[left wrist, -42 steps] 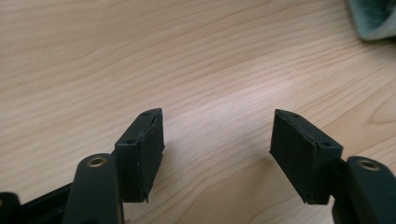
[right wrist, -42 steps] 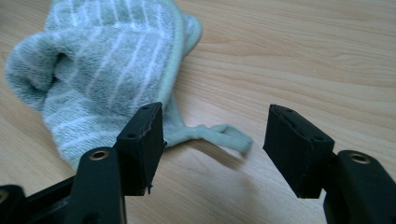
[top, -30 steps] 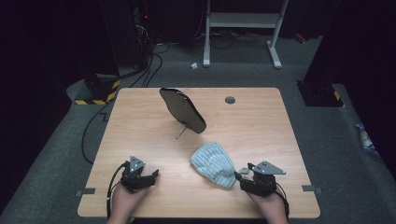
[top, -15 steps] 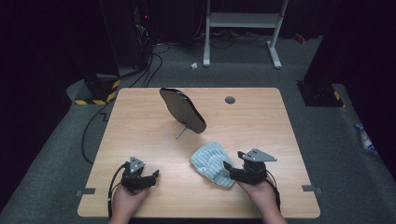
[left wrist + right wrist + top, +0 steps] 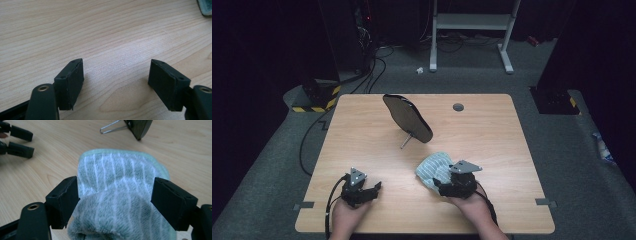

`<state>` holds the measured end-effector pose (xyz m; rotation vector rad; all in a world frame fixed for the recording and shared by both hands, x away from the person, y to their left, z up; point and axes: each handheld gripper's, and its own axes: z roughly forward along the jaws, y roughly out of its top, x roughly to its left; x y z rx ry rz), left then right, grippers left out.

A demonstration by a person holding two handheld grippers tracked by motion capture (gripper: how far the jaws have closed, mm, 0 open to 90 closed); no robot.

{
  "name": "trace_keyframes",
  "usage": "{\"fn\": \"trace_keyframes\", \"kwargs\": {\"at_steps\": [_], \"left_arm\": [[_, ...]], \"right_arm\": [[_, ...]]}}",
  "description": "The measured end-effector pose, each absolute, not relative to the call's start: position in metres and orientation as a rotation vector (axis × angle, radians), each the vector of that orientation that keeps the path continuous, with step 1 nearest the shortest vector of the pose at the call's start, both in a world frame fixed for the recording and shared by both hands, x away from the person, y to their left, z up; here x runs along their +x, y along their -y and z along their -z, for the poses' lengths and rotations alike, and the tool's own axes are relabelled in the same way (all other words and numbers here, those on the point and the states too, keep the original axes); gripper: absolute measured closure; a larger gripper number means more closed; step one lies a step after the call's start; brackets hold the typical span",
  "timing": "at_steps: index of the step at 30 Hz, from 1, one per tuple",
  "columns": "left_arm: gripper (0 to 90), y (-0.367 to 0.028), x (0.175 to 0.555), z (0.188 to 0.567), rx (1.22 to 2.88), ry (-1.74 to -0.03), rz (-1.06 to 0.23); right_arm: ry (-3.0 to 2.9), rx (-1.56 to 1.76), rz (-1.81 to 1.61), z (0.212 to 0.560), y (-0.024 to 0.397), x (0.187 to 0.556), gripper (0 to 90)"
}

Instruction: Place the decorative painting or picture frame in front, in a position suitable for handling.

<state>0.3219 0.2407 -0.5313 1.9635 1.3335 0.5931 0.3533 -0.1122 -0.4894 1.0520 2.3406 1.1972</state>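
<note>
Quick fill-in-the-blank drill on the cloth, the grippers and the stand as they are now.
1. The striped cloth lies between the ____ gripper's fingers.
2. The left gripper has only bare ____ between its fingers.
3. The dark oval stand is propped by a ____ leg.
Missing: right; table; wire

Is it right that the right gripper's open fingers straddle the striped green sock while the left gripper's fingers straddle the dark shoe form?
Not quite. In the left gripper view the left gripper has open fingers over bare table, nothing between them. The dark shoe form stands far off at mid-table in the high view. The right gripper does straddle the striped green sock, fingers having just been opening.
</note>
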Motion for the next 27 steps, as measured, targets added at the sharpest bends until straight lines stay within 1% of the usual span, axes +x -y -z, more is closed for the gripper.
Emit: {"fn": "trace_keyframes", "kwargs": {"at_steps": [10,15,17,27], "left_arm": [[28.9,-0.241,0.321,0.531,1.963,-1.329,-0.589],[28.6,-0.24,0.32,0.531,1.973,-1.316,-0.591],[28.6,-0.24,0.32,0.531,1.973,-1.315,-0.589],[28.6,-0.24,0.321,0.531,1.979,-1.304,-0.583]], "right_arm": [[-2.388,1.09,-1.124,0.501,0.113,0.354,20.6],[-2.434,1.092,-1.059,0.509,0.109,0.352,15.4],[-2.435,1.095,-1.049,0.509,0.108,0.351,15.0],[-2.438,1.096,-1.005,0.515,0.11,0.349,16.7]]}}
